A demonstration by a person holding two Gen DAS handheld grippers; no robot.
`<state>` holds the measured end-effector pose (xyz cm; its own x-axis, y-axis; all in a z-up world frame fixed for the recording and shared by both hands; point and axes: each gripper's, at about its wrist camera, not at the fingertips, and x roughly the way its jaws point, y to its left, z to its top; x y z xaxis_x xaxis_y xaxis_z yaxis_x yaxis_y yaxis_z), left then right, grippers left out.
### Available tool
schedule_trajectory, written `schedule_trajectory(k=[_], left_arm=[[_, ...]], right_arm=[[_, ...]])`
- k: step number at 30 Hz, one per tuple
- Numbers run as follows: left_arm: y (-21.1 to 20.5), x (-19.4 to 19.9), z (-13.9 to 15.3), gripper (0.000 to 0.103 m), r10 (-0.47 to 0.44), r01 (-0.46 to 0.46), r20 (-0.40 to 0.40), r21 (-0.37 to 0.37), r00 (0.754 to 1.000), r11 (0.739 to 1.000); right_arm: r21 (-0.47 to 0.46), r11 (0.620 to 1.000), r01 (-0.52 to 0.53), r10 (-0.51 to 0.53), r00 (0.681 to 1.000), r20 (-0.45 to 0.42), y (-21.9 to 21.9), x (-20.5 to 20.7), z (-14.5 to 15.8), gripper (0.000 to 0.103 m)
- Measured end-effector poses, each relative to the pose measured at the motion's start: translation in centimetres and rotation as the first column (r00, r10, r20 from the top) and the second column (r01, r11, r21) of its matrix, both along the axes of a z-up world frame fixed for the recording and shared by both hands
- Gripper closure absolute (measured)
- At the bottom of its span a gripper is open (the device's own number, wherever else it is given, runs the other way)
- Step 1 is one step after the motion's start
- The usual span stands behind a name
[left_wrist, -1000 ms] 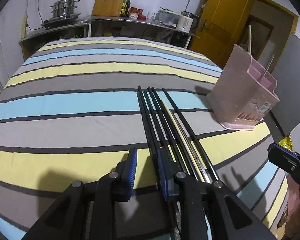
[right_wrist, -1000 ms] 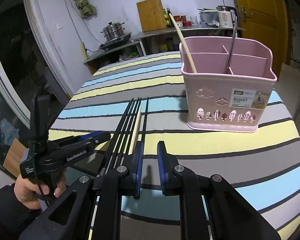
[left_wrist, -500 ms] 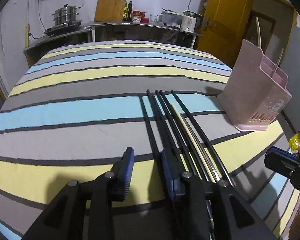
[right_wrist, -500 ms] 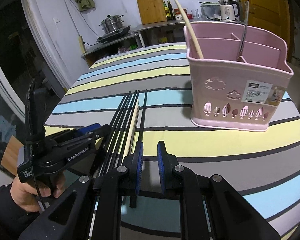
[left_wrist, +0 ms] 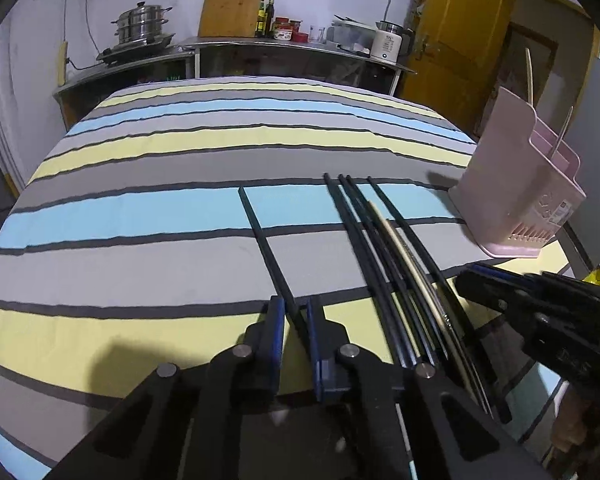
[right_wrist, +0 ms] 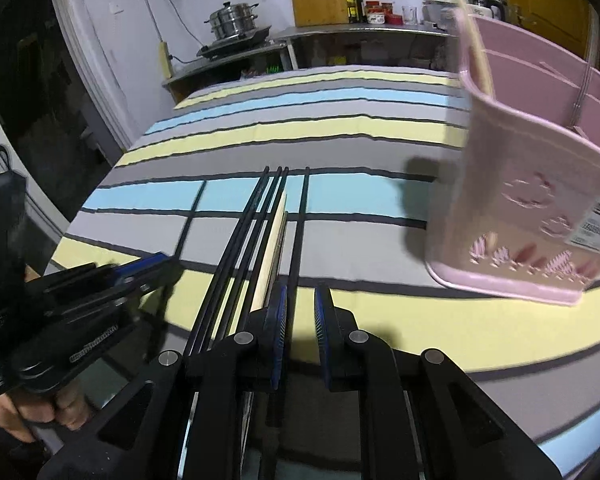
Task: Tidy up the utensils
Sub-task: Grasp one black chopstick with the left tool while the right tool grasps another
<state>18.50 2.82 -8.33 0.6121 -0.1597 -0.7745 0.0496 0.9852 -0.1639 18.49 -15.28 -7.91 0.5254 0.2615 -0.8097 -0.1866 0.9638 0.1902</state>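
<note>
- Left wrist view: my left gripper point(left_wrist: 295, 322) sits low over the striped tablecloth point(left_wrist: 147, 216), and its jaws have just been closing; the blue pads now pinch a single black chopstick point(left_wrist: 261, 244), pulled away from the rest.
- That chopstick runs from the pads out across the blue stripe, lying apart from the bundle of chopsticks point(left_wrist: 384, 248) to its right.
- The bundle holds several black sticks and one pale wooden one, side by side and touching.
- My right gripper point(right_wrist: 302, 312) has its jaws a narrow gap apart; one black stick of the bundle point(right_wrist: 259, 236) runs down between the pads, though I cannot tell whether they press on it.
- The pink utensil basket point(right_wrist: 540, 208) stands on the cloth to the right of the bundle, blurred, with a pale stick point(right_wrist: 468, 28) leaning in it.
- A hand point(right_wrist: 23, 412) grips the left gripper's handle at the lower left.
</note>
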Motion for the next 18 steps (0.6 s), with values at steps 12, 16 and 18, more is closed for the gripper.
schedule_trajectory(k=[12, 16, 18], left_arm=[[2.0, 3.0, 0.0, 0.091, 0.023, -0.027, -0.045, -0.083, 0.999, 0.996], [1.8, 4.1, 0.0, 0.091, 0.041, -0.045, -0.059, -0.074, 0.997, 0.996], [1.5, 4.5, 0.0, 0.091, 0.038, -0.041, -0.058, -0.05, 0.998, 0.998]], right_arm=[[-0.055, 0.998, 0.004, -0.006, 1.0, -0.029, 1.4, 3.2, -1.1, 0.089], [-0.08, 0.997, 0.009, -0.012, 0.999, -0.032, 1.9, 3.9, -1.1, 0.089], [-0.098, 0.995, 0.007, -0.01, 1.0, -0.03, 2.1, 4.2, -1.1, 0.089]])
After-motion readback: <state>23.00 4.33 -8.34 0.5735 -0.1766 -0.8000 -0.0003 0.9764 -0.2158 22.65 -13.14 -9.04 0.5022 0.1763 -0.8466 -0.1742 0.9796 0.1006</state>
